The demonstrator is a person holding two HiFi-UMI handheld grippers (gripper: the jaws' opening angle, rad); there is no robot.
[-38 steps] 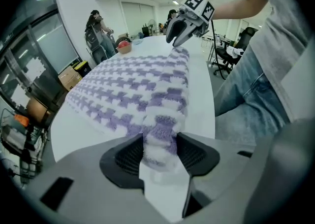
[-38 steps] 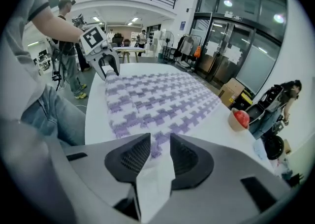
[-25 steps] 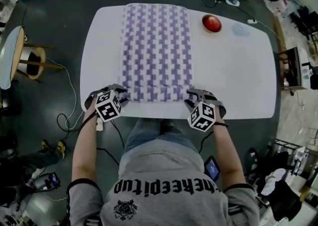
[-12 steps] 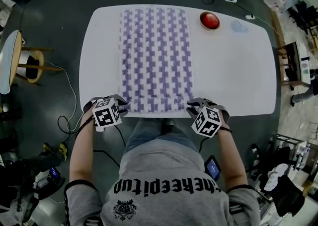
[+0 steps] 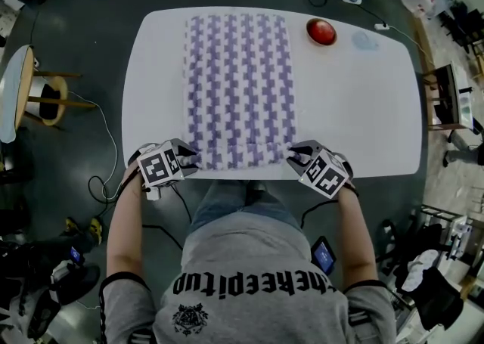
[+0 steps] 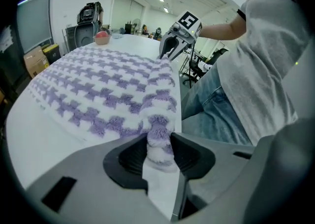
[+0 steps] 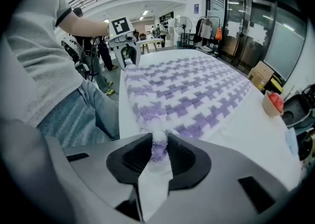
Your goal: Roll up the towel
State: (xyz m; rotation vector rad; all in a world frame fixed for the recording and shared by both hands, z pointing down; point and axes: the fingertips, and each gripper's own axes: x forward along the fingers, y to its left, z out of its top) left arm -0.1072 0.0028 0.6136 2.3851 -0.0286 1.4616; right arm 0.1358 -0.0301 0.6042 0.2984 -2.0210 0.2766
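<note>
- Gripping the near edge is the step in hand: the left hand-held gripper [image 5: 189,161] and the right hand-held gripper [image 5: 293,155] each pinch one near corner of the towel [image 5: 238,78]. Their jaws stand narrowly apart with the pile squeezed between the pads, though both have just been opening slightly.
- The towel lies flat on the bench [image 5: 355,108], stretching away from both hand-held grippers, with no roll formed yet.
- The next move probably calls for lifting both corners together and turning them over away from the person, keeping the edge level.
- Only the gripper views show the pinched corners. Only the head view shows the towel's full length and a red object [image 5: 321,32] far beyond the right hand-held gripper.
</note>
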